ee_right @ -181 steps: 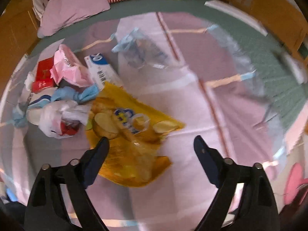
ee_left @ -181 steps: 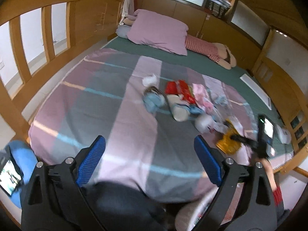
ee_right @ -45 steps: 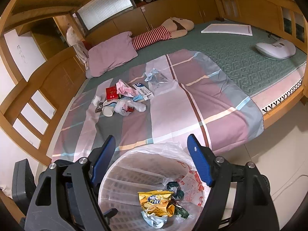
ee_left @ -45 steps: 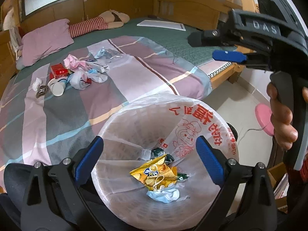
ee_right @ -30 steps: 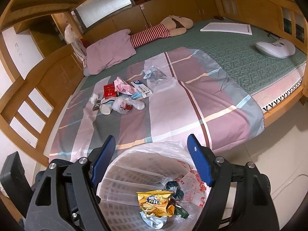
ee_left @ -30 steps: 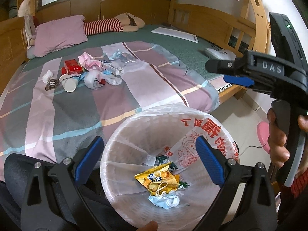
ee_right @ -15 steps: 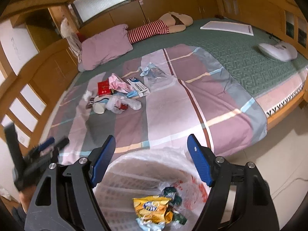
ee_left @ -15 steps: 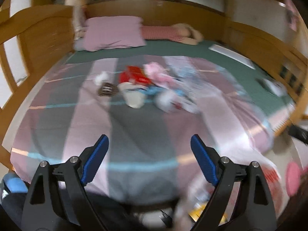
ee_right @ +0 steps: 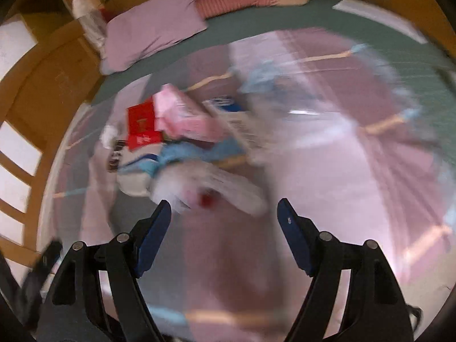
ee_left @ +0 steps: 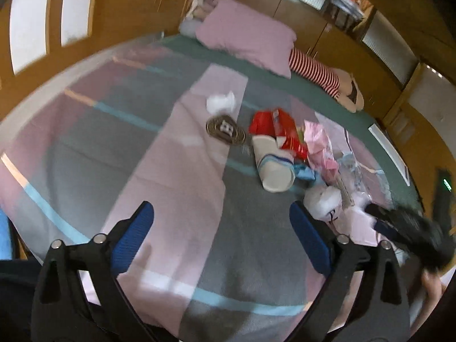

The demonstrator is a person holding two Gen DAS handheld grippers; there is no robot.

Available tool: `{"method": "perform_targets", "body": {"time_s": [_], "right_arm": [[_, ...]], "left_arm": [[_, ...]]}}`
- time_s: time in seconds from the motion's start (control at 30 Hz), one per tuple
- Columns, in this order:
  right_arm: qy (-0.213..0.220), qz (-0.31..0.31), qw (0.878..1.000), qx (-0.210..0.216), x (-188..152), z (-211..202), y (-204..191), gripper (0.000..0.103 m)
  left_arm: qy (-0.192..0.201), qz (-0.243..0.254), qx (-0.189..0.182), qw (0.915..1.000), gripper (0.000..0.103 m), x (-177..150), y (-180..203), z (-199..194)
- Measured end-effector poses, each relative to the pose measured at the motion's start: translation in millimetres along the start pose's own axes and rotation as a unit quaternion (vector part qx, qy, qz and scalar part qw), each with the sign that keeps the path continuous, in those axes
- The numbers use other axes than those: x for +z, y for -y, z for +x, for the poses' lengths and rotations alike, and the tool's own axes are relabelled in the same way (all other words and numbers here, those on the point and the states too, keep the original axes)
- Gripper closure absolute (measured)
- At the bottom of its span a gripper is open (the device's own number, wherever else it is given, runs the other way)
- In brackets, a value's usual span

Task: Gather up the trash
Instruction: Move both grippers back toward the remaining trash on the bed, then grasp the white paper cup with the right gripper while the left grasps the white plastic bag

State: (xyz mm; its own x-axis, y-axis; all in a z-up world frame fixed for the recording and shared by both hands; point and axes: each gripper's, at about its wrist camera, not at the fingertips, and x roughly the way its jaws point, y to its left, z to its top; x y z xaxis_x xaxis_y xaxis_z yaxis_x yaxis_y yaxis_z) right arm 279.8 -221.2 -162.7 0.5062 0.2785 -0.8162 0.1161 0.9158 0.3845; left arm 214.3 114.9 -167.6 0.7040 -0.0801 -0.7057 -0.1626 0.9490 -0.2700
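Trash (ee_left: 287, 154) lies in a row across the bed (ee_left: 176, 171), cup (ee_left: 273, 165) on its side; left claw (ee_left: 221, 236) opening wide, right claw (ee_right: 223, 222) wide, both empty.

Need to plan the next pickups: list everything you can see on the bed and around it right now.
Blanket: one, pink-grey striped, over the bed.
Pillow: one, pink, at the head.
Striped plush toy: one, red-white, beside the pillow.
Paper cup: one, white, on its side.
Red packet: one, behind the cup.
Pink wrapper: one, right of the cup.
White tissue: one, farthest back.
Brown round wrapper: one, by the tissue.
White bag: one, crumpled.
Left gripper: opening, nothing between.
Right gripper: open, empty.
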Motion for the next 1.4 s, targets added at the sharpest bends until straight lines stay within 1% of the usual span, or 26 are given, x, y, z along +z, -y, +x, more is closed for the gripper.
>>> {"method": "perform_targets", "body": {"time_s": [0.03,0.1,0.17,0.2,0.27,0.33,0.37,0.4,0.47,0.5,0.53,0.57,0.6,0.63,0.67,0.7,0.8,0.87,0.9,1.03,1.07,1.1,1.17,1.27,1.37,1.4], "right_arm": [[-0.001,0.036,0.999,0.017,6.6,15.0,5.5,0.027],[-0.012,0.108,0.993,0.043,12.5,40.9,19.0,0.027],[-0.031,0.131,0.99,0.05,9.7,57.1,22.0,0.028],[-0.037,0.125,0.99,0.052,7.8,60.5,19.1,0.031],[-0.055,0.072,0.994,0.063,0.3,63.4,1.5,0.052],[-0.067,0.009,0.995,0.067,-9.5,58.1,-21.5,0.061],[-0.076,-0.01,0.994,0.076,-14.5,55.7,-29.9,0.064],[-0.089,-0.028,0.991,0.091,-20.5,53.8,-38.8,0.064],[-0.126,-0.092,0.978,0.137,-35.8,48.4,-66.8,0.063],[-0.131,-0.122,0.974,0.137,-40.5,44.0,-78.9,0.061],[-0.125,-0.14,0.973,0.132,-41.6,37.9,-86.8,0.05],[-0.111,-0.149,0.974,0.128,-40.0,32.3,-92.3,0.036],[-0.092,-0.149,0.976,0.128,-35.1,26.8,-95.7,0.029],[-0.065,-0.133,0.981,0.125,-25.6,21.8,-95.9,0.02],[-0.048,-0.115,0.985,0.116,-19.2,21.2,-93.6,0.018],[-0.037,-0.088,0.991,0.093,-8.3,25.8,-91.9,0.018],[-0.05,-0.059,0.996,0.046,6.7,51.2,-93.9,0.018],[-0.068,-0.066,0.995,0.026,9.5,72.9,-103.1,0.018],[-0.081,-0.078,0.994,0.006,9.5,88.4,-111.6,0.018],[-0.093,-0.107,0.989,-0.039,6.8,124.5,-131.9,0.018],[-0.091,-0.111,0.989,-0.042,3.8,126.5,-132.8,0.027],[-0.09,-0.109,0.989,-0.039,2.4,126.9,-132.5,0.032],[-0.094,-0.101,0.99,-0.013,-0.8,122.2,-129.9,0.033],[-0.104,-0.111,0.988,0.012,-6.7,103.1,-120.7,0.033],[-0.113,-0.106,0.986,0.056,-15.4,71.0,-108.8,0.033],[-0.106,-0.105,0.986,0.072,-18.1,56.6,-103.4,0.033]], "left_arm": [[0.006,0.005,0.003,1.0,0.006,-1.0,1.2,-2.5],[0.009,-0.004,0.005,0.9999,0.005,0.1,-1.8,-2.1],[0.006,-0.029,0.004,0.9996,0.005,4.5,-9.1,2.0],[0.001,-0.052,-0.003,0.9986,0.005,5.6,-16.7,3.1],[-0.003,-0.082,-0.012,0.9965,0.005,7.7,-26.2,4.8],[-0.004,-0.118,-0.017,0.9928,0.005,8.1,-36.1,6.5],[-0.005,-0.13,-0.018,0.9913,0.005,7.7,-39.5,6.8],[-0.003,-0.148,-0.021,0.9888,0.005,7.2,-44.4,6.2],[0.0,-0.17,-0.025,0.9851,0.005,5.4,-50.8,4.9],[-0.001,-0.176,-0.028,0.9839,0.004,5.1,-52.1,5.6],[-0.004,-0.183,-0.032,0.9825,0.004,4.2,-53.9,5.8],[-0.008,-0.187,-0.035,0.9816,0.004,3.2,-54.6,7.0],[-0.012,-0.192,-0.037,0.9807,0.004,2.6,-55.6,8.2],[-0.013,-0.193,-0.036,0.9804,0.004,2.4,-55.9,8.6],[-0.013,-0.194,-0.035,0.9802,0.004,2.1,-55.8,8.9],[-0.012,-0.196,-0.032,0.9801,0.004,2.0,-55.9,8.9],[-0.008,-0.201,-0.029,0.9791,0.004,1.9,-57.2,9.2],[-0.001,-0.21,-0.026,0.9773,0.004,1.8,-59.1,8.6],[0.003,-0.214,-0.025,0.9765,0.004,1.5,-60.8,7.2],[0.013,-0.23,-0.02,0.9729,0.004,2.3,-65.7,6.7],[0.012,-0.229,-0.017,0.9732,0.004,3.1,-65.1,8.3],[0.009,-0.227,-0.014,0.9738,0.004,4.0,-64.1,9.9],[0.007,-0.224,-0.008,0.9746,0.004,4.7,-63.8,11.3],[0.002,-0.217,0.005,0.9761,0.004,5.0,-61.2,13.7],[-0.002,-0.201,0.014,0.9796,0.004,5.4,-56.8,15.0],[0.0,-0.195,0.021,0.9807,0.004,5.9,-54.9,14.8]]}}
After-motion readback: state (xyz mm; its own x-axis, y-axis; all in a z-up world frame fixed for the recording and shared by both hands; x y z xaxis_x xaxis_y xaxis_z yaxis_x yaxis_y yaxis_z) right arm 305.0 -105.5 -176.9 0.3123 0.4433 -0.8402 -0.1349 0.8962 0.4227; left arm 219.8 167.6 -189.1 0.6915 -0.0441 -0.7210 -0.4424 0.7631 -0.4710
